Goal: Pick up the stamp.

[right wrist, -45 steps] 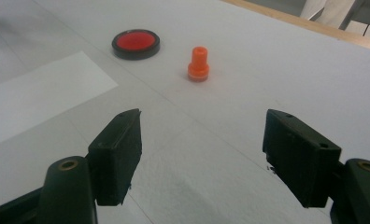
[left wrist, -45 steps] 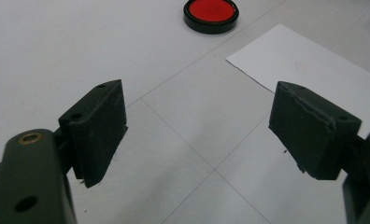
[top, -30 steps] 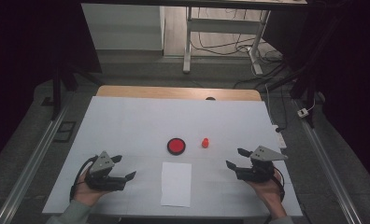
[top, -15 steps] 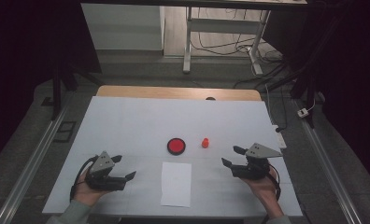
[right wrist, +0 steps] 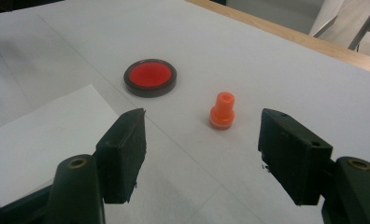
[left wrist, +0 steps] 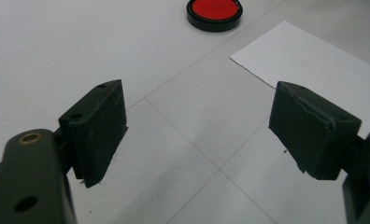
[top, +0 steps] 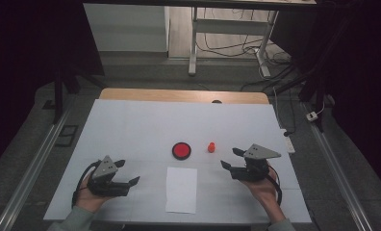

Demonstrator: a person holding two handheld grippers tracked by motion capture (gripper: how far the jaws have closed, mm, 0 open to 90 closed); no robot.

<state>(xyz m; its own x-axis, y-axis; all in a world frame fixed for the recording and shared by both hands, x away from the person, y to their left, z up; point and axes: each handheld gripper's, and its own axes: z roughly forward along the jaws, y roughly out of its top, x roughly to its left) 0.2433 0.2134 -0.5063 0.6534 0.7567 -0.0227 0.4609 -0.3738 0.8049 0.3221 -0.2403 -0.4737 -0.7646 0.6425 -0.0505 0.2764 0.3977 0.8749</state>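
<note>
- The right gripper (top: 231, 159) is held low over the table, jaws spread wide with nothing between them; in the right gripper view the peg (right wrist: 222, 110) stands upright ahead of the gap, apart from both jaws.
- The left gripper (top: 127, 173) is also spread and holds nothing; in its own view bare table lies between the jaws.
- The peg (top: 210, 147) is small in the high view: an orange blob just right of the disc (top: 181, 150), its shape hard to read there. The right gripper view shows a wider base, a narrower top and a hole in the top.
- The disc (right wrist: 150, 76) is red with a dark rim; in the left gripper view its far edge is cut off by the top of the frame.
- The paper (top: 181, 189) lies flat between the two grippers, nearer the person; both gripper views show just a corner of it.
- The person's hands are partly hidden under the grippers, and the sleeves are cut off at the bottom of the high view.
- The table (top: 131, 125) has a white top with faint seams and a wooden strip along its far edge; a small dark spot sits on that edge, too small to identify.
- The room is dim: grey floor, rails on both sides of the table, a metal frame and loose cables beyond.
</note>
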